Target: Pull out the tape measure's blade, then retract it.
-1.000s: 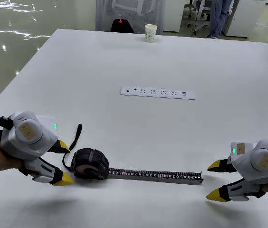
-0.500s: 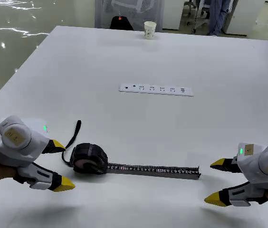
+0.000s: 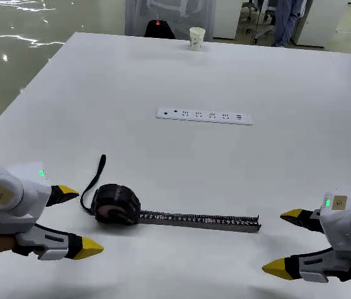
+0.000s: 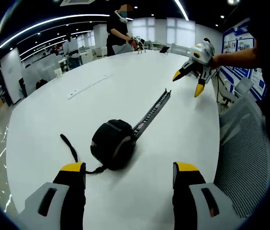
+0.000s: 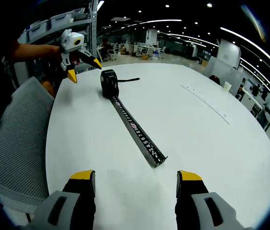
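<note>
A black tape measure lies on the white table with its blade pulled out to the right; the blade's hook end rests flat. A black wrist strap curls off the case. My left gripper hovers open just left of the case, touching nothing. My right gripper is open a short way right of the blade's tip. In the left gripper view the case sits ahead between the jaws. The right gripper view has the blade's tip just ahead.
A white power strip lies mid-table beyond the tape. A paper cup stands near the far edge. A dark chair back sits behind that edge. A grey mesh chair is beside the table's near side.
Both grippers have drawn back from the tape: the left away from the case, the right away from the blade's tip. The tape measure lies where it was.
</note>
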### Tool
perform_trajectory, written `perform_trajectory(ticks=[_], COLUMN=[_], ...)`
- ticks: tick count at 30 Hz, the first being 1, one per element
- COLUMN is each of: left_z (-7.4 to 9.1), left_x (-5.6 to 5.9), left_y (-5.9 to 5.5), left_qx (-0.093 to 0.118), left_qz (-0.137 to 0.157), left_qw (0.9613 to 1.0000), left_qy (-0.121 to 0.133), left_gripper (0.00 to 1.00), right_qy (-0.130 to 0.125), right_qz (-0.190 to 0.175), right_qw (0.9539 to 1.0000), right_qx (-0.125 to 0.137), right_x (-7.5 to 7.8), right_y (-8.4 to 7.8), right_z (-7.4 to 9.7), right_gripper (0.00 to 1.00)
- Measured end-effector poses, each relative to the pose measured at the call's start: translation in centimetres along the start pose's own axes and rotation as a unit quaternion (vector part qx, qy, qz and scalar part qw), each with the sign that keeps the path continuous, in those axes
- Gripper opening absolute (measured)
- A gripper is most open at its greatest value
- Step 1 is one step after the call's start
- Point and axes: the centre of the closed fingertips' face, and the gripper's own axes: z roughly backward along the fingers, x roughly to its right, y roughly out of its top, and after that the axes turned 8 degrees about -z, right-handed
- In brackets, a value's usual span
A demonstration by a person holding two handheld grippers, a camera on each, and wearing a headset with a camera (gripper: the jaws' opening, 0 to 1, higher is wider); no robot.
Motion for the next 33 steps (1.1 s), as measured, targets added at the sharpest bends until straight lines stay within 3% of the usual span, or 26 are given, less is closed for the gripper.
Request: perform_trajectory(ticks=[10,21,27,33], left_z=[1.0,1.5,1.7,1.7], left_x=[1.3,2.7,2.9,3.4], left_y=[0.2,0.8,0.8,1.0], left_qx=[0.023,0.052,0.058,0.062], left_qz=[0.03,0.071,0.083,0.09], left_qw=[0.9988,0.9937,0.9906,0.989], left_qy=[0.031,0.069,0.092,0.1], left_gripper=[0.8,0.9,0.93,0.95], right_qy=[-0.024,-0.054,-0.065,-0.071], right_qz=[-0.021,-0.05,-0.061,-0.078], right_qw=[0.9992,0.9956,0.9933,0.9908], right_qx=[0.023,0.058,0.074,0.086], right_x=[-0.9,-2.2,-2.7,-3.3], right_y=[0.3,1.1,1.4,1.7], right_z=[0.5,1.0,1.0,0.9], right_gripper=[0.77,0.87,0.94,0.99])
